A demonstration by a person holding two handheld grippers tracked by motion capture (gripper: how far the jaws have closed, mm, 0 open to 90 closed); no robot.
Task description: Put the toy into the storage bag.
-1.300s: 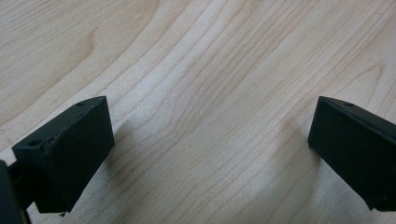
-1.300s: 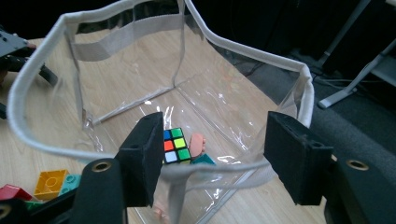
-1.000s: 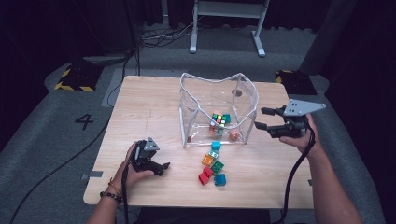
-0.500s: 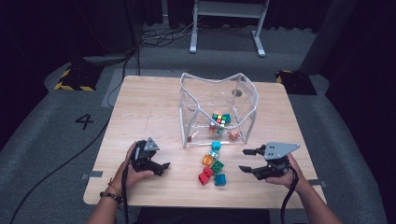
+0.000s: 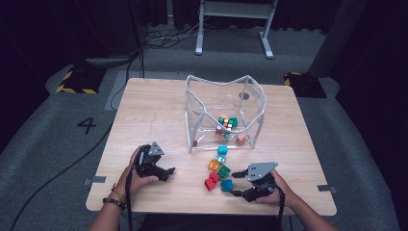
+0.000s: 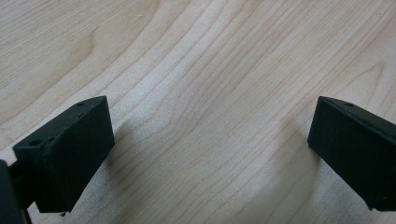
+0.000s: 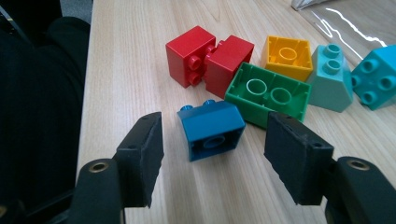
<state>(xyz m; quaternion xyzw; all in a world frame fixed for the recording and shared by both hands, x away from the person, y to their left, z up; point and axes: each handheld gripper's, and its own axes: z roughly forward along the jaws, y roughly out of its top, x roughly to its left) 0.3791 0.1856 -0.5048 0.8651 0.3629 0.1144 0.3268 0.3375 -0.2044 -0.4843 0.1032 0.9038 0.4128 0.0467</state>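
A heap of toy bricks lies on the wooden table (image 5: 154, 110) in front of a clear plastic bag. My right gripper (image 5: 234, 184) sits low at the heap's near right side, pointing left. Its jaws have just been opening. In the right gripper view a blue brick (image 7: 212, 128) lies on its side between the right gripper (image 7: 215, 125) fingers, and neither pad touches it. Beyond it are two red bricks (image 7: 208, 58), a green one (image 7: 271, 95), a yellow one (image 7: 287, 56) and two turquoise ones. My left gripper (image 5: 168, 174) rests open at the front left over bare wood (image 6: 210, 130).
The clear bag (image 5: 192, 82) stands mid-table with its mouth up and holds a colour-puzzle cube (image 5: 225, 122) and a few small bricks. The table's front edge is just behind both hands. Cables trail off the left side onto the grey floor.
My right gripper came down from beside the bag's right wall to the table's front right, at the brick heap. The left gripper stayed put.
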